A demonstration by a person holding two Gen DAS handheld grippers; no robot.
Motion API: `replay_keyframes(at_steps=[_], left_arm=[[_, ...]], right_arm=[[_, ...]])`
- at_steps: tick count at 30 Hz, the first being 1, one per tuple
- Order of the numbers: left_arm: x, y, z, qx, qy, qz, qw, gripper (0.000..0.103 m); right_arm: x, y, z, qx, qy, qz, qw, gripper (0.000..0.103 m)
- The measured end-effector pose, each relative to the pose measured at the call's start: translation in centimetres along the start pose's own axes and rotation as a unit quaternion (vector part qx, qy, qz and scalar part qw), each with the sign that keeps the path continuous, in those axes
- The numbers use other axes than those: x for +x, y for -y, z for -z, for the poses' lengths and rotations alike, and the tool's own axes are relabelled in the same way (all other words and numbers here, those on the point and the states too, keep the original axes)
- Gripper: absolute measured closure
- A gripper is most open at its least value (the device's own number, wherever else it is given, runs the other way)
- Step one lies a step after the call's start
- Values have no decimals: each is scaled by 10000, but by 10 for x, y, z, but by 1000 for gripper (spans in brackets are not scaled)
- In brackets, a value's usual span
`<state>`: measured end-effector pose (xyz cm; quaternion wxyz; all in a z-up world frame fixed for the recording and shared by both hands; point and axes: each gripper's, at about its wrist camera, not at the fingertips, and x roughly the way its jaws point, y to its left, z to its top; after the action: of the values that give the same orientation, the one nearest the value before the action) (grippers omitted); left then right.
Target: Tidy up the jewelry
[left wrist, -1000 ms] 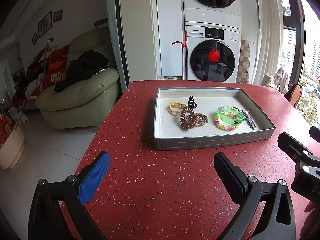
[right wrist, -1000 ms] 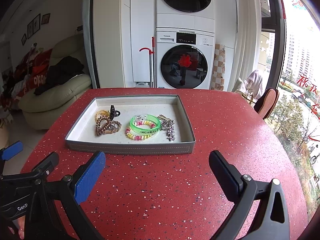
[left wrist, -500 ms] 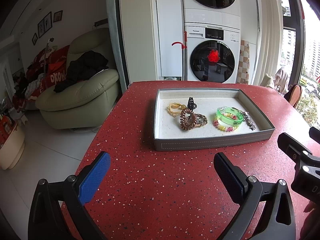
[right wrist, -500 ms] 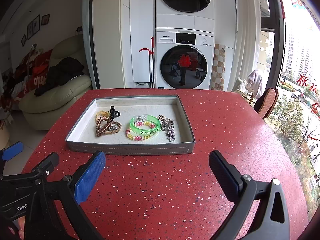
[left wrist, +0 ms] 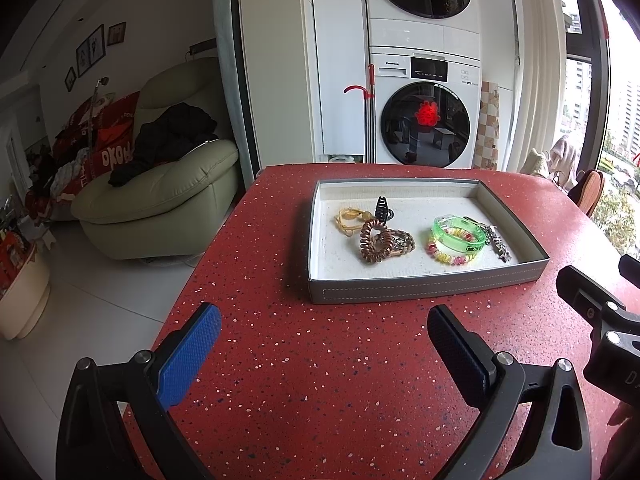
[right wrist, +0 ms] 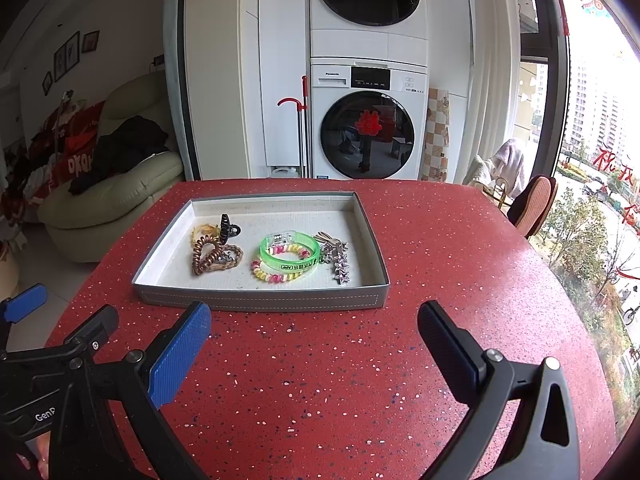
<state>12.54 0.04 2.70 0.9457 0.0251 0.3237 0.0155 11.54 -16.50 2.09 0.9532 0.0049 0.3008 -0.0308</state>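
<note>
A grey tray [left wrist: 424,290] [right wrist: 260,303] sits on the red speckled table. Inside lie a green bangle [left wrist: 460,233] [right wrist: 289,254], a pink-yellow coil bracelet [left wrist: 448,255] [right wrist: 276,275], a brown spiral hair tie [left wrist: 374,242] [right wrist: 200,256], a black claw clip [left wrist: 383,209] [right wrist: 228,227], a yellow cord piece [left wrist: 348,218] and a silver star clip [left wrist: 499,242] [right wrist: 340,264]. My left gripper [left wrist: 324,348] is open, short of the tray's front wall. My right gripper [right wrist: 314,344] is open too, near that wall, holding nothing.
The table's left edge [left wrist: 192,276] drops to a white floor, with a pale green sofa [left wrist: 160,200] beyond. Stacked washing machines [right wrist: 368,120] stand behind the table. A chair [right wrist: 534,204] and a window are at the right. The left gripper's body [right wrist: 60,360] shows at the lower left of the right wrist view.
</note>
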Motion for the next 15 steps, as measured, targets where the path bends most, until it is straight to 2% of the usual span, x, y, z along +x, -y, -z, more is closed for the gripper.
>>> replay_keyframes(at_steps=[15], left_arm=[[-2,0,-3,-11,-11,15,10000,0]], right_arm=[[-1,0,0,12,2,4,10000,0]])
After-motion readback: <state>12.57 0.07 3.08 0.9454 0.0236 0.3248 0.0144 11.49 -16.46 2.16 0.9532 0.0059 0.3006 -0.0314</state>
